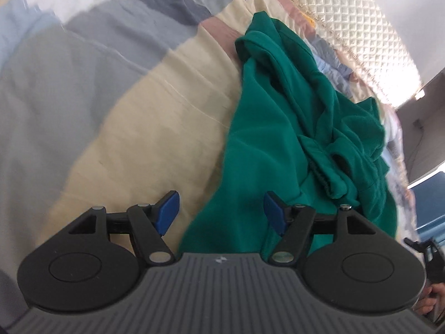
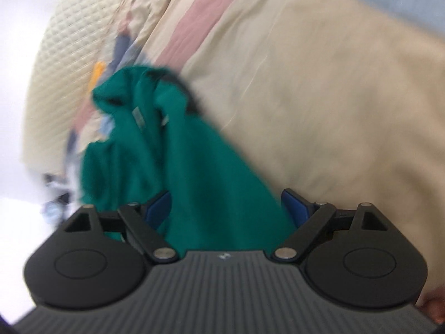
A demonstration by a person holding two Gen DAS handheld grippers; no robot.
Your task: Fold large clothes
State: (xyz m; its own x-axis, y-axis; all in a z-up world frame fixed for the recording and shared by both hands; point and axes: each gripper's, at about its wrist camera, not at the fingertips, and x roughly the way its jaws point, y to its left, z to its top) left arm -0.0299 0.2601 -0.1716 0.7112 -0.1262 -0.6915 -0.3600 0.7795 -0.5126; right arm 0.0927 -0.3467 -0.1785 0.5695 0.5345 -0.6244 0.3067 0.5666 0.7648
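Note:
A green sweatshirt lies crumpled on the bed, one ribbed cuff bunched near its middle. My left gripper hovers low over its near edge, jaws wide apart. The cloth lies beneath the right blue pad without being pinched. In the blurred right wrist view the same sweatshirt runs from a bunched far end down between the blue pads. My right gripper is open around it, with gaps on both sides of the cloth.
A bedspread in beige, grey, pale blue and pink patches covers the bed. A cream quilted headboard stands behind the sweatshirt. At the right edge a hand holds a black gripper part. A white wall is at the left.

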